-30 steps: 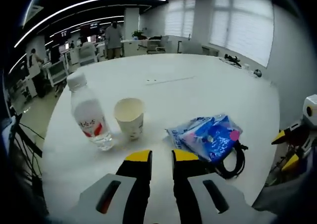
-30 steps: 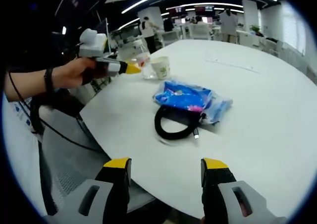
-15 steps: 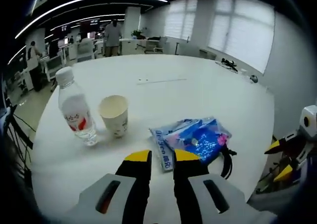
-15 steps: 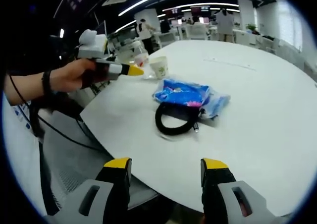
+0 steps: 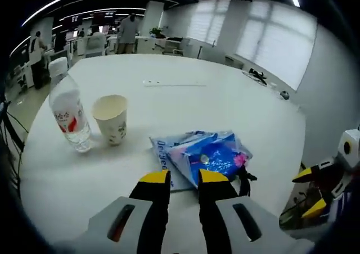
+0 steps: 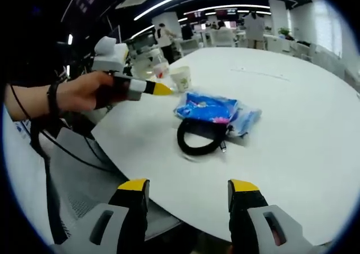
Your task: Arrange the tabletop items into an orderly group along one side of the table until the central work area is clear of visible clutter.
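Note:
On the white round table [image 5: 185,99] stand a clear water bottle with a red label [image 5: 67,116] and a paper cup [image 5: 111,119], side by side at the left. Blue plastic packets [image 5: 208,155] lie just beyond my left gripper [image 5: 184,177], whose jaws are shut with nothing between them. A black coiled cable [image 5: 246,178] lies partly under the packets. In the right gripper view my right gripper [image 6: 189,185] stands open off the table's near edge, short of the cable [image 6: 199,137] and packets [image 6: 216,109]. A hand holds the left gripper [image 6: 160,89] near the cup [image 6: 181,78].
A thin white strip [image 5: 169,84] lies farther across the table, and small dark items [image 5: 256,74] sit at its far edge. The right gripper [image 5: 311,192] shows open at the right of the left gripper view. Office desks, chairs and standing people are behind the table.
My left gripper has moved over the table toward the blue packets, so bottle and cup sit further left in its view. The right gripper has barely moved.

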Available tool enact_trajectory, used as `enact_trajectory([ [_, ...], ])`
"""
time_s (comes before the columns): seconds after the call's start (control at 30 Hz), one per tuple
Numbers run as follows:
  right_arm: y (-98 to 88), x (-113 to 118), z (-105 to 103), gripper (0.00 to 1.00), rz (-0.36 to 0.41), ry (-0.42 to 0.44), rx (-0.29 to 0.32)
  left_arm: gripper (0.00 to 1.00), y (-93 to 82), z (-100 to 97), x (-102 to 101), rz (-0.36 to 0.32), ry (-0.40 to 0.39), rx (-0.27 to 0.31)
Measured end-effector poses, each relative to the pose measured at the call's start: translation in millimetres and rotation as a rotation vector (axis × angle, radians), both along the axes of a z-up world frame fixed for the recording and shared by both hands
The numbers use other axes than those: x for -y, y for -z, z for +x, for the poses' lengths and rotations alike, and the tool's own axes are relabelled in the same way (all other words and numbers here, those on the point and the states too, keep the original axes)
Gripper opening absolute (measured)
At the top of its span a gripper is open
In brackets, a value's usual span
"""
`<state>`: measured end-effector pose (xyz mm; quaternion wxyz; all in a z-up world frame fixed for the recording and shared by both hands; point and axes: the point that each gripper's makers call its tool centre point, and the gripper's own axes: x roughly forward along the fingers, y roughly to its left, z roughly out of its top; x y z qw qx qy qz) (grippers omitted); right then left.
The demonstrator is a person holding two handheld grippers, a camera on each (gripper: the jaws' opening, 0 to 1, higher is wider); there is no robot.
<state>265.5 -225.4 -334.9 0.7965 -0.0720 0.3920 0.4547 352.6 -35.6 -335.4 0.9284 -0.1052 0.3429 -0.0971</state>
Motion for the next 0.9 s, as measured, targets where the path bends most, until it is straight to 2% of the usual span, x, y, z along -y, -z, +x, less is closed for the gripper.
enact_trajectory([
  [0.2,-1.6,-0.7,-0.7,0.57,-0.001,-0.006,0.004,0.18,9.1,3.8,9.4,-0.019,-0.013,-0.03],
  [0.5,0.3,-1.0,-1.1,0.57,0.002,-0.002,0.004,0.17,20.0,12.5,4.9,-0.033,-0.04,-0.059],
  [0.67,1.3,-2.8,-1.4,0.57,0.002,-0.002,0.002,0.17,25.3,9.8,8.4,-0.05,-0.062,-0.074],
  [0.9,0.3,-3.4,-2.4,0.57,-0.002,-0.008,0.001,0.16,24.6,8.9,14.0,-0.077,-0.084,-0.079],
])
